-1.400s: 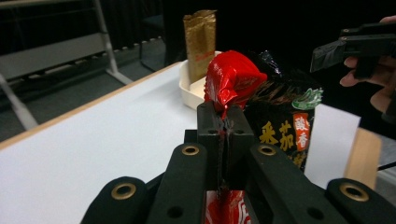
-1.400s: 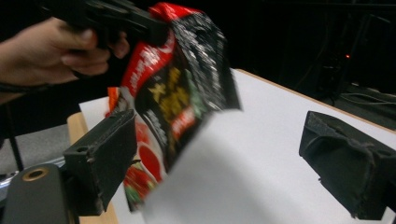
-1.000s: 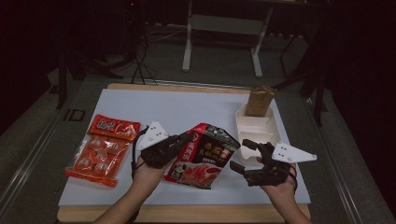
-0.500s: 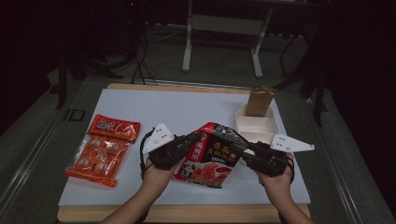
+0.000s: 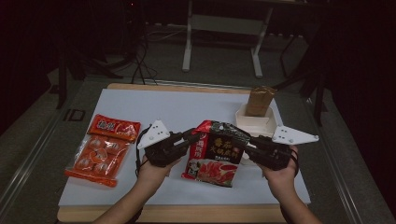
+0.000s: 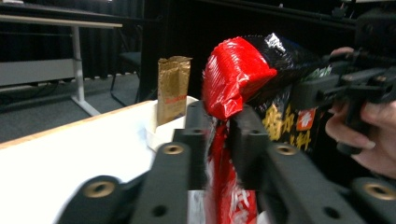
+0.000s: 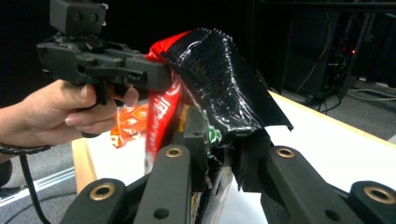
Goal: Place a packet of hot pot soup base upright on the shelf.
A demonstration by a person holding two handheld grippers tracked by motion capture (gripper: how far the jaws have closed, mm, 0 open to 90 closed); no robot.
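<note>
- A dim lab or recording studio, not a home or kitchen.
- A wooden bench (image 5: pixel 187 215) topped with a plain white sheet (image 5: pixel 187 107) stands on grey carpet.
- Black curtains hang behind it.
- Cables (image 5: pixel 140 56) trail across the floor beside dark equipment stands.
- A metal-legged table frame (image 5: pixel 224 42) stands further back.
- Snack packets (image 5: pixel 100 149) are laid out as test props.

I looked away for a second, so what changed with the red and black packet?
Both hand-held grippers closed in: the left and right now clamp the red-and-black packet by its upper side edges, lifting its top. The orange snack packs, white tray and brown bag stayed put.
</note>
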